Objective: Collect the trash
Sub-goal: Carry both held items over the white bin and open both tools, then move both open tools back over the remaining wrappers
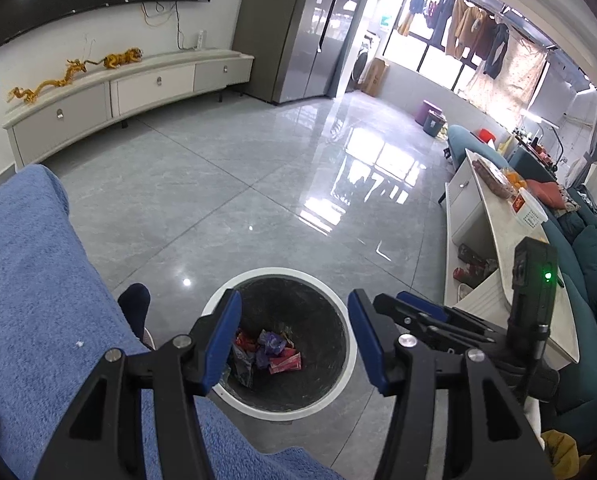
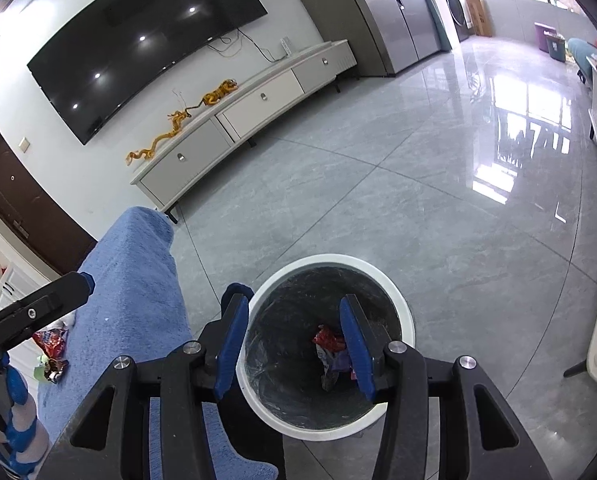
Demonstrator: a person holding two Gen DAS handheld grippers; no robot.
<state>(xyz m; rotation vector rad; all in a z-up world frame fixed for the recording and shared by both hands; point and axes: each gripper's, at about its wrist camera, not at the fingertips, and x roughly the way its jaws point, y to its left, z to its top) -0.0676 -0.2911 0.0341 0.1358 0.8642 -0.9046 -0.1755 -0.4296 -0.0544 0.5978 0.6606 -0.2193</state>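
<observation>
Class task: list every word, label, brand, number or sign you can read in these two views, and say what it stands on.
None can be read.
Wrappers in the bin: print too blurred.
Wrappers on the blue cloth: print too blurred.
White box on the table: red mark too small.
Green sign by the window: illegible.

Bright daylight floods in thru the blown-out balcony windows [image 1: 430,28] behind the steel fridge [image 1: 298,32], throwing hard white glare across the glossy grey floor tiles [image 1: 226,184]. Ceiling spots reflect in the black wall TV [image 2: 138,48]. Strong fisheye bending w/ dark vignette at corners; focus sharp.
</observation>
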